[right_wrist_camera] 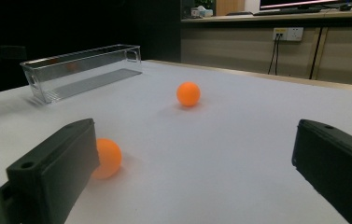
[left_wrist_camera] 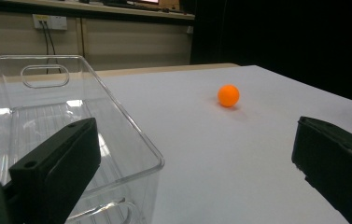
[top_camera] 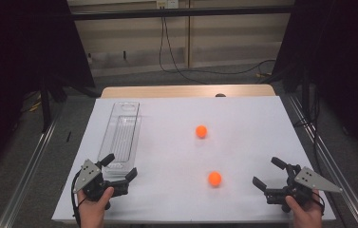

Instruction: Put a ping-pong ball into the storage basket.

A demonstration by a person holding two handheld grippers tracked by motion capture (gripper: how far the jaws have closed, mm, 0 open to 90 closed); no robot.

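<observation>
Your right gripper [top_camera: 270, 176] sits at the near right edge of the white table [top_camera: 243, 118], jaws spread wide and holding nothing. Your left gripper [top_camera: 119, 166] is at the near end of the clear plastic rectangular bin [top_camera: 119, 135], also released and empty, one jaw over the bin's rim.

The small orange ball [top_camera: 214, 178] nearest you lies to the right of the bin, level with its near end, close to your right gripper; in the right gripper view it [right_wrist_camera: 108, 157] peeks out just past the left jaw, not yet between the pads. The likely step is to pick this one up first. Swing the right gripper toward the bin until the ball sits centred between the jaws, lower so the pads meet its widest part, then close slowly; a light round ball may squirt away if pinched off-centre or nudged by one jaw first.

The second orange ball [top_camera: 201, 131] rests farther back, well apart from the first, right of the bin's middle. Leave it for later.
</observation>
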